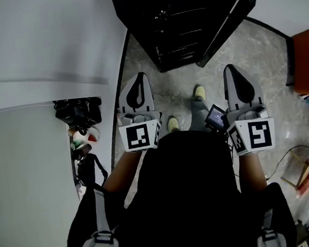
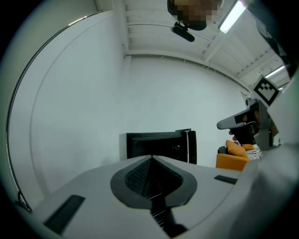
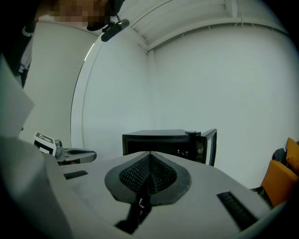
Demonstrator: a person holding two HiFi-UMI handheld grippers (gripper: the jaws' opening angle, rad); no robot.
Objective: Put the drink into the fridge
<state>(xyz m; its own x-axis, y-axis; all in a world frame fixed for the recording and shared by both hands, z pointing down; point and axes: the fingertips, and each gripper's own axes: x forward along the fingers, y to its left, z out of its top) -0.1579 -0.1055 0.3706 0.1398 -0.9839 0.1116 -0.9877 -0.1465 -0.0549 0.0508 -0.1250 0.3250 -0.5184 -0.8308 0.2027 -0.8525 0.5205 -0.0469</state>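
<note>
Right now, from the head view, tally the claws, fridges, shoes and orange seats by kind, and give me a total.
Claws: 2, the left claw and the right claw, both shut and empty
Fridge: 1, the black fridge, door open
Shoes: 2, one shoe and the other shoe
Orange seat: 1, the orange seat
Total: 6

The person wears a black top (image 1: 189, 198), grey shoulder straps (image 1: 101, 223) with buckles, and pale yellow shoes (image 1: 200, 92). The left gripper (image 1: 139, 81) and right gripper (image 1: 233, 73) are light grey with black teardrop insets, each bearing a white cube (image 1: 139, 136) with black square markers.
</note>
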